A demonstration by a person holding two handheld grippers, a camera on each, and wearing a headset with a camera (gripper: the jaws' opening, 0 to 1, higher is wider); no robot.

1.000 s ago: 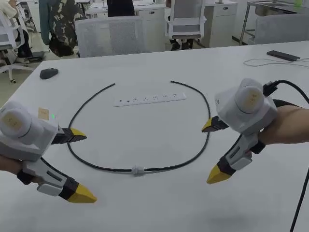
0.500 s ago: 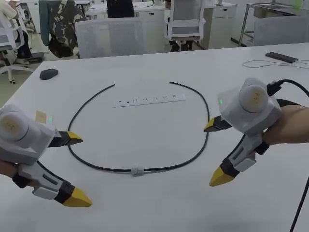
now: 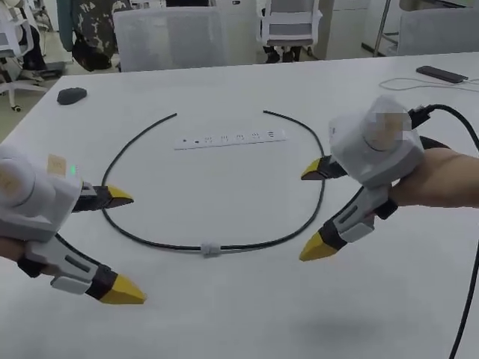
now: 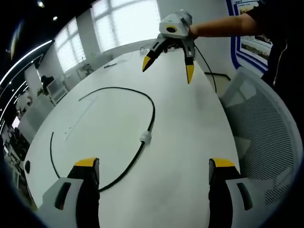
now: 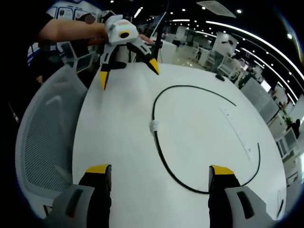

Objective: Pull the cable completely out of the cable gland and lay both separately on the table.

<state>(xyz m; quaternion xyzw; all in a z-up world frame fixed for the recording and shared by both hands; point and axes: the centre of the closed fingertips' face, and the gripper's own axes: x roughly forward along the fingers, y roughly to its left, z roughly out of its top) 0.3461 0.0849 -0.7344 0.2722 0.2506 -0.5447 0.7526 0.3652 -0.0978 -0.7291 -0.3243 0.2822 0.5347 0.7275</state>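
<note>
A long black cable [image 3: 150, 236] lies in a wide open loop on the white table [image 3: 247, 314]. A small grey-white cable gland [image 3: 211, 249] sits threaded on it at the near middle of the loop, also seen as the gland [image 4: 145, 138] and the gland [image 5: 154, 126]. My left gripper [image 3: 124, 244] hovers open at the near left, above the table and left of the gland. My right gripper [image 3: 316, 209] hovers open at the right, over the cable's right arc. Neither holds anything.
A white power strip [image 3: 230, 139] lies inside the loop at the back. A dark mouse [image 3: 72, 95] is at the far left, a phone [image 3: 439, 74] with a thin white lead at the far right. Office chairs [image 3: 171, 37] stand behind the table.
The right gripper has moved a little left and toward the cable. The left gripper has shifted slightly. The head camera has tilted, so the scene sits higher. Cable and gland have not moved.
</note>
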